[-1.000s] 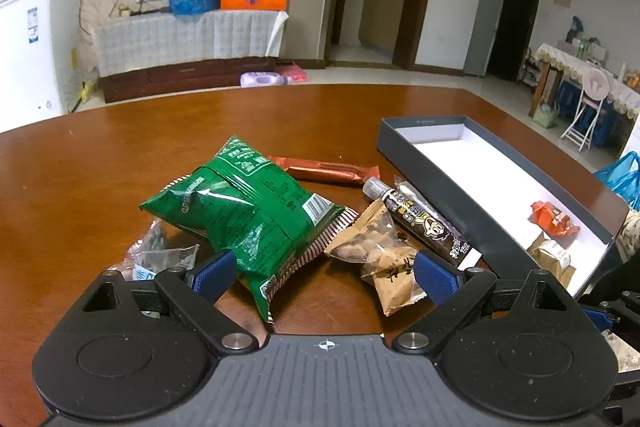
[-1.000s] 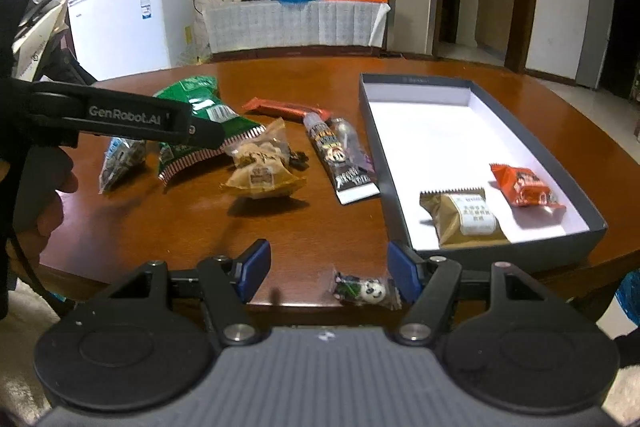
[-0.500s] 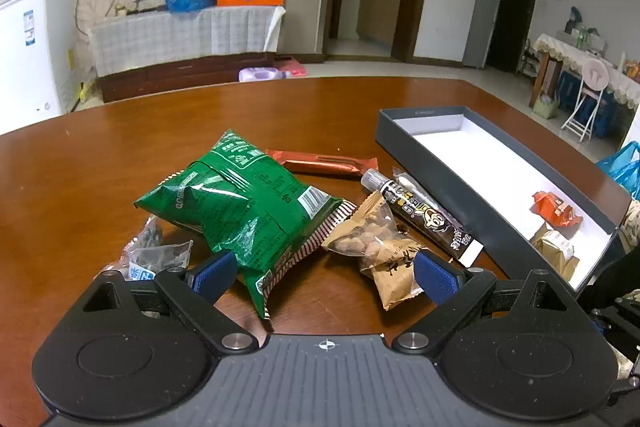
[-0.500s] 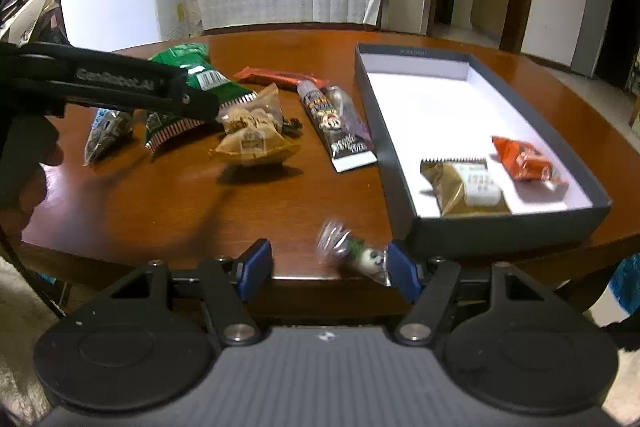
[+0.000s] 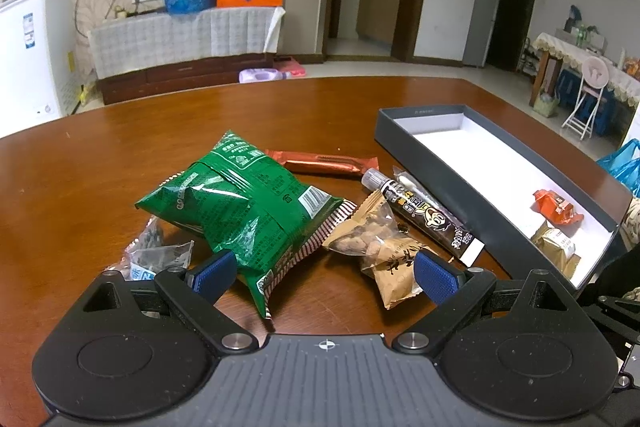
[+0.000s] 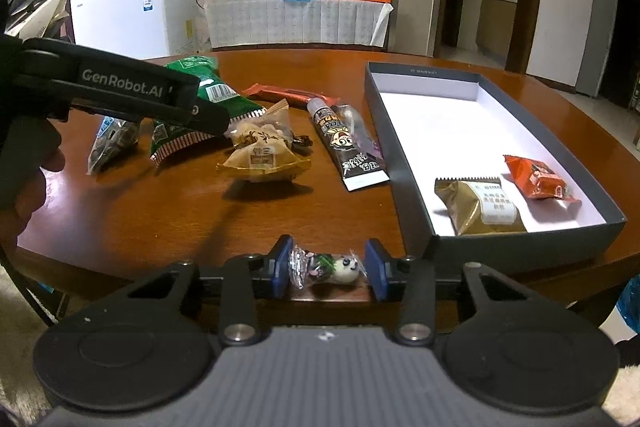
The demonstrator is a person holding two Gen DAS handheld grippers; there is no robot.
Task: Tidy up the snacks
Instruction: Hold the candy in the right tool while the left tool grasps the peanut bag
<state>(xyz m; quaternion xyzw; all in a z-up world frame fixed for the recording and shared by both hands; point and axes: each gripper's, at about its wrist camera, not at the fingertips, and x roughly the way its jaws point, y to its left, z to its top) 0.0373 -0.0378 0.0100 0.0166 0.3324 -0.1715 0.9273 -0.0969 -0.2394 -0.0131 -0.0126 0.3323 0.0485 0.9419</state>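
Step in hand: the right gripper (image 6: 326, 269) was closing on the panda candy (image 6: 330, 269) at the table's (image 6: 160, 211) near edge; its pads flanked the wrapper, left pad about touching.
Left gripper (image 5: 320, 273): jaws apart, empty, hovering over the green bag (image 5: 244, 203) and nut packet (image 5: 380, 251).
Next move: probably lift the candy and carry it toward two o'clock, over the box (image 6: 416, 171) wall.
Edges: the candy lay right at the table's lip and could slip off.
Open room: the box's far half, at twelve o'clock, lay bare.
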